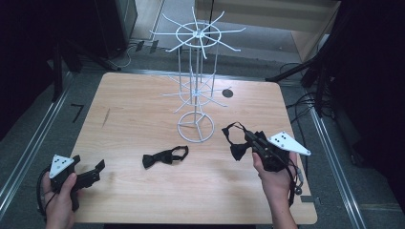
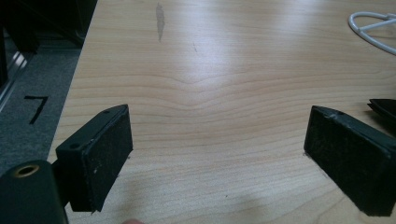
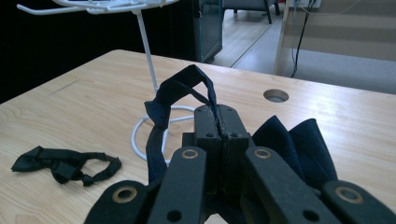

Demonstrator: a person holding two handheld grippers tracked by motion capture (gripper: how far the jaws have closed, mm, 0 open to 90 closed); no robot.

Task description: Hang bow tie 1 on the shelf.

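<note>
Both forearms enter from the near edge of the wooden table (image 1: 143,100). Left gripper (image 1: 90,175) sits at the near-left corner, held low over the tabletop close to the left edge; its jaws stand wide apart with bare wood between them and nothing touching the pads (image 2: 109,156). Right gripper (image 1: 248,138) is at the right, near-centre of the table; its jaws are pressed fully together on the strap of a dark bow tie (image 1: 237,143), the loop of the strap arching above the jaw tips and the bow's folds hanging to the right of the jaws in the right gripper view. Whether the bow touches the tabletop cannot be told. Second bow tie (image 1: 165,156) lies flat on the wood between the two grippers, well apart from both. White wire rack (image 1: 196,86) stands upright at table centre; its ring base is just beyond the held tie, near but not touching. Open wood lies left of the rack and along the near edge. Round hole (image 1: 228,93) sits in the tabletop right of the rack.
</note>
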